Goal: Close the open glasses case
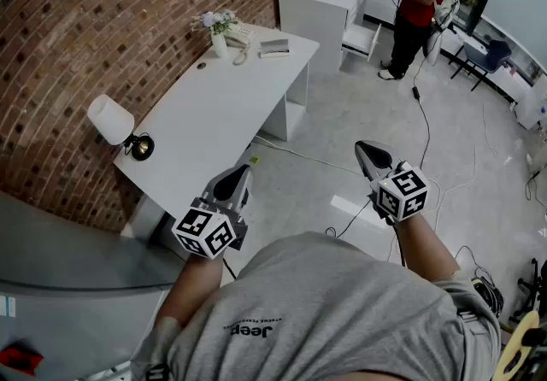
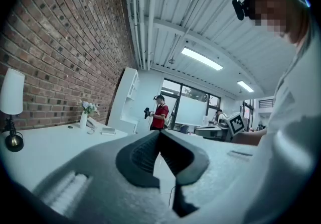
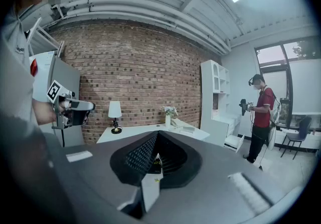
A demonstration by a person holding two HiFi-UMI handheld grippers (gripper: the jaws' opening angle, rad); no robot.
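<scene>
approach is judged the step in hand: left gripper and right gripper are held closed, empty, clear of the desk, which must be reached next.

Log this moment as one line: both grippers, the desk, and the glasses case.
left gripper: shut, empty | right gripper: shut, empty | white desk: ahead, not touched | glasses case: cannot make out
</scene>
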